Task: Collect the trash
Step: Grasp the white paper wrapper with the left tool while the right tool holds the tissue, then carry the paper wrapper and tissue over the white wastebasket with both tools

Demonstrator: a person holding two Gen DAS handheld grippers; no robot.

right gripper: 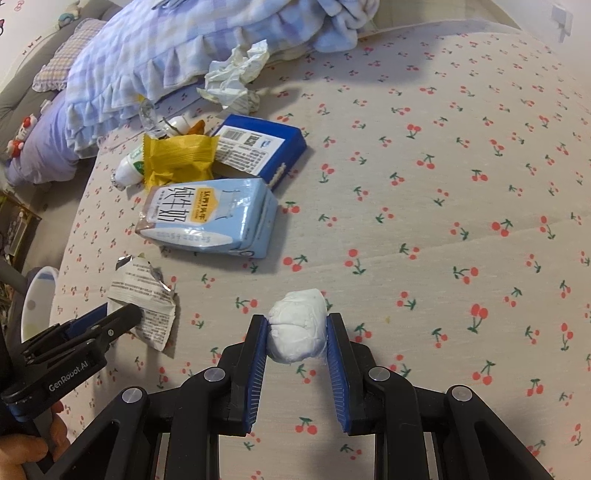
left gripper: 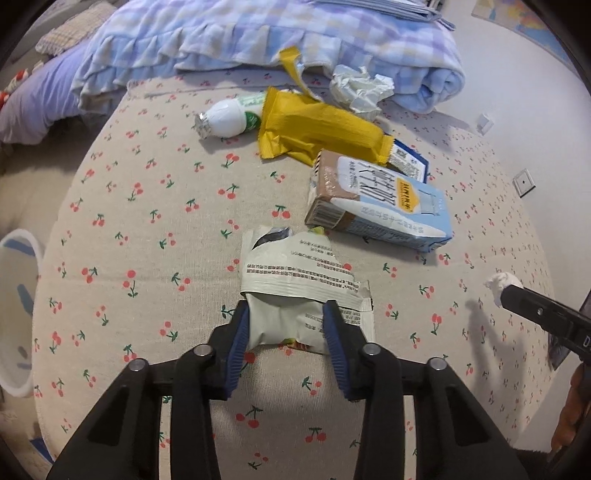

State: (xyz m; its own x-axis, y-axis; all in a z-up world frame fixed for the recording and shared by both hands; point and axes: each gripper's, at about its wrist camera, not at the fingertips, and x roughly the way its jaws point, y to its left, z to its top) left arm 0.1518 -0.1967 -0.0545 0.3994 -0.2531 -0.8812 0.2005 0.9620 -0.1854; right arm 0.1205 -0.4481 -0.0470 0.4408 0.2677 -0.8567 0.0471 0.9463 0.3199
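Observation:
My left gripper (left gripper: 288, 314) is shut on a torn pale-green snack wrapper (left gripper: 299, 280) on the cherry-print bed sheet (left gripper: 147, 229); the wrapper also shows in the right wrist view (right gripper: 144, 295). My right gripper (right gripper: 297, 321) is shut on a white wad of tissue (right gripper: 297, 328), seen at the right edge of the left wrist view (left gripper: 502, 282). Farther back lie a light-blue milk carton (left gripper: 384, 199), a yellow wrapper (left gripper: 317, 129), a small white bottle (left gripper: 229, 118), a dark-blue box (right gripper: 258, 147) and crumpled paper (left gripper: 360, 90).
A blue checked blanket (left gripper: 258, 33) is heaped at the back of the bed, with a purple pillow (left gripper: 37, 107) to its left. A white bin (left gripper: 16, 314) stands off the bed's left edge; it also shows in the right wrist view (right gripper: 37, 299).

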